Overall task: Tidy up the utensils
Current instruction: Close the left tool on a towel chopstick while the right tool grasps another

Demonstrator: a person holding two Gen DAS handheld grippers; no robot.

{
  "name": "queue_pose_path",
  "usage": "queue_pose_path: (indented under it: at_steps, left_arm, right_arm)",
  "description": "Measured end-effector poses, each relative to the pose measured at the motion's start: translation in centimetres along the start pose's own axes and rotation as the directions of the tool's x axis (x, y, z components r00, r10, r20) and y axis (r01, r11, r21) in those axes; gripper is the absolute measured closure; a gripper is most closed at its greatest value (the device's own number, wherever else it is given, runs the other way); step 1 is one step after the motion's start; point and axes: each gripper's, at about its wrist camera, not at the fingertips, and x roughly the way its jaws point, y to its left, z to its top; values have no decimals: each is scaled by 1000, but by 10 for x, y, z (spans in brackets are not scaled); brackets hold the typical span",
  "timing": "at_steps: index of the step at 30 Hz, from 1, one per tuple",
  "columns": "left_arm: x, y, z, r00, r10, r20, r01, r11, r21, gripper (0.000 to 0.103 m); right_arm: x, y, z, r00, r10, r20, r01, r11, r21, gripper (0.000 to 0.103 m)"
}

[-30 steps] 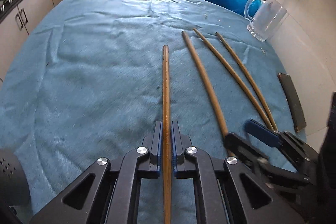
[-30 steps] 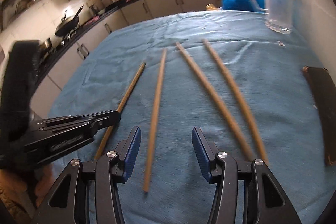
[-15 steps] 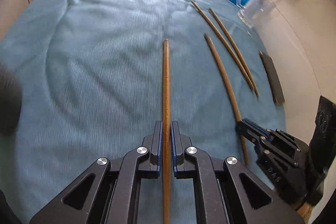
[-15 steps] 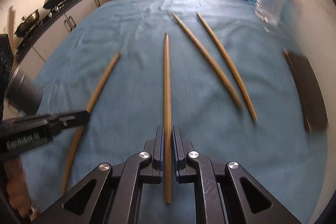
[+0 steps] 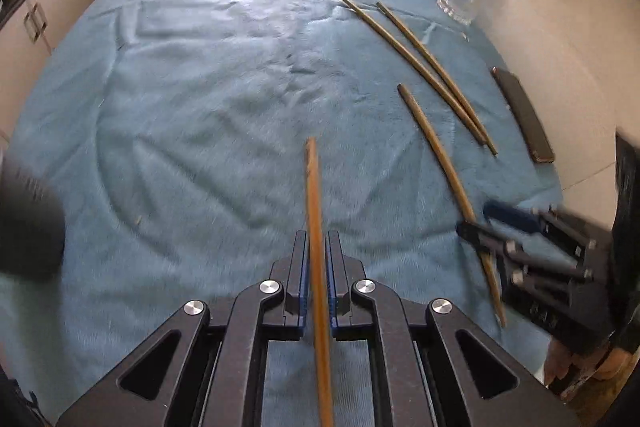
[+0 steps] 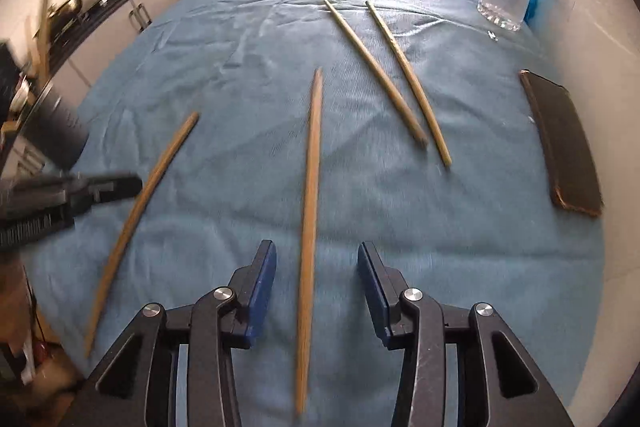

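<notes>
Four wooden chopsticks on the blue cloth [image 6: 248,75]: thin, stiff, light, likely to roll or swivel if pinched off-centre, so best taken near the thick end or mid-shaft. Left gripper [image 5: 317,267] is clamped on one chopstick [image 5: 314,195], pads tight on the shaft, tip pointing away. Right gripper [image 6: 316,283] has just been opening; its jaws stand apart around a second chopstick [image 6: 312,179], not pressing it, with the other pair [image 6: 384,75] lying side by side beyond
</notes>
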Motion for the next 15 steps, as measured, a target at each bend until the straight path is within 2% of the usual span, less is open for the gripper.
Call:
queue_pose_path:
  at_steps: [4,10,15]
  left_arm:
    - [11,-5,13,1000,27,-1,-27,1000,10,96]
    - [14,-1,21,1000,19,-13,-19,1000,3,96]
    - [16,-4,22,1000,17,10,-18,999,27,96]
  right_arm:
    - [13,1,30,1000,-18,-7,18,1000,12,75]
    - [30,12,63,997,-69,-33,68,997,-27,78]
    - [41,18,84,995,-87,-56,85,996,-24,78]
